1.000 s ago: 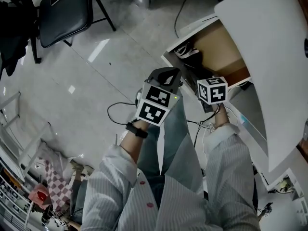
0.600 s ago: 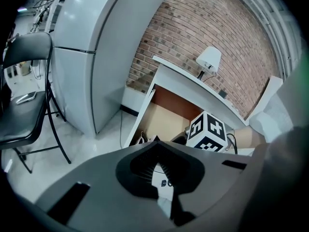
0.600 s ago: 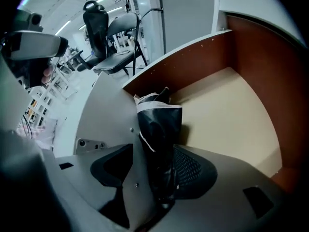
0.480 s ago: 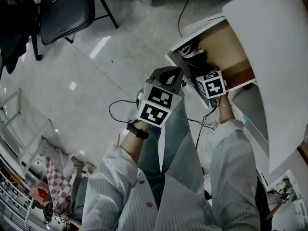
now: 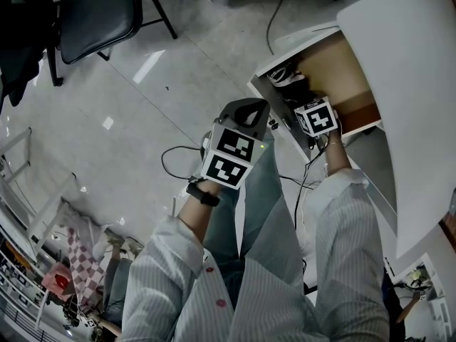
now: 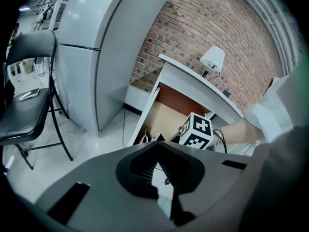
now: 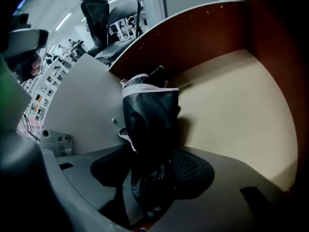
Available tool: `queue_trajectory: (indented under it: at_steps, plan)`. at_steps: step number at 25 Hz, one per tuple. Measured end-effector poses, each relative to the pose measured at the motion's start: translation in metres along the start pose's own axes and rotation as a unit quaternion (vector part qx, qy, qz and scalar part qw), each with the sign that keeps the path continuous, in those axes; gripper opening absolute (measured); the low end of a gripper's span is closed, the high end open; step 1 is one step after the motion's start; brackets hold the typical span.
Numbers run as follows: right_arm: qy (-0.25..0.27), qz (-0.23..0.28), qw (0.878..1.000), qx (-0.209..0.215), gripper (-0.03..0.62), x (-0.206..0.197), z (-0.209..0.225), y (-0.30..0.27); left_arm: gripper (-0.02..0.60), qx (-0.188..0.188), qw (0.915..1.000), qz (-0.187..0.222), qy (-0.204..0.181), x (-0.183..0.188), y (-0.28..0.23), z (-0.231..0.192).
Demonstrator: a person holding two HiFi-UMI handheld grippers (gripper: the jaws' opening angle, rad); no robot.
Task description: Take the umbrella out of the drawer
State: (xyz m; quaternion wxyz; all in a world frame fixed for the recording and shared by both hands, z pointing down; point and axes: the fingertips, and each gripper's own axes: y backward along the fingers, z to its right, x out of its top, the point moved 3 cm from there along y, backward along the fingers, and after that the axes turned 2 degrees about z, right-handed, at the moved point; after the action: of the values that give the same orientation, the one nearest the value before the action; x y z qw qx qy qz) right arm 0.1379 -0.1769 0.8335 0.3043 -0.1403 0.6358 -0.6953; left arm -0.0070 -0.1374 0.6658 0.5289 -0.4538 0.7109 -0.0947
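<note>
The folded black umbrella [image 7: 149, 124], with a white-edged strap, lies at the near left of the open drawer [image 7: 231, 105]. My right gripper [image 7: 152, 178] points steeply down into the drawer. Its jaws have just been opening and stand wide on either side of the umbrella, whose lower end is between them without the pads pressing on it. In the head view the right gripper [image 5: 308, 107] is over the drawer [image 5: 338, 66], by the dark umbrella [image 5: 286, 78]. My left gripper [image 5: 246, 110] hangs outside the drawer front, shut and empty, its fingertips [image 6: 157, 146] meeting.
The white desk top [image 5: 410, 84] overhangs the drawer on the right. Cables [image 5: 178, 164] trail over the tiled floor beneath the hands. A black chair [image 5: 96, 16] stands at the far left. A tall grey cabinet [image 6: 96, 52] and a lamp [image 6: 212, 59] show beyond the desk.
My right gripper has moved from in front of the drawer's edge down into the drawer, over the umbrella, and its wrist has rolled. The left gripper has stayed in place.
</note>
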Motion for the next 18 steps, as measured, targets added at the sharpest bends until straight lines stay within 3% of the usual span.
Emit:
queue_trajectory:
  at_steps: [7, 18]
  plan:
    - [-0.033, 0.001, 0.998, 0.054, 0.226, -0.004, 0.001, 0.000, 0.009, -0.009, 0.9999, -0.004, -0.003, 0.001, -0.010, 0.011]
    - [-0.015, -0.013, 0.999, 0.029, 0.196, -0.005, -0.003, 0.000, 0.009, -0.003, 0.9999, -0.008, 0.011, 0.000, -0.016, 0.013]
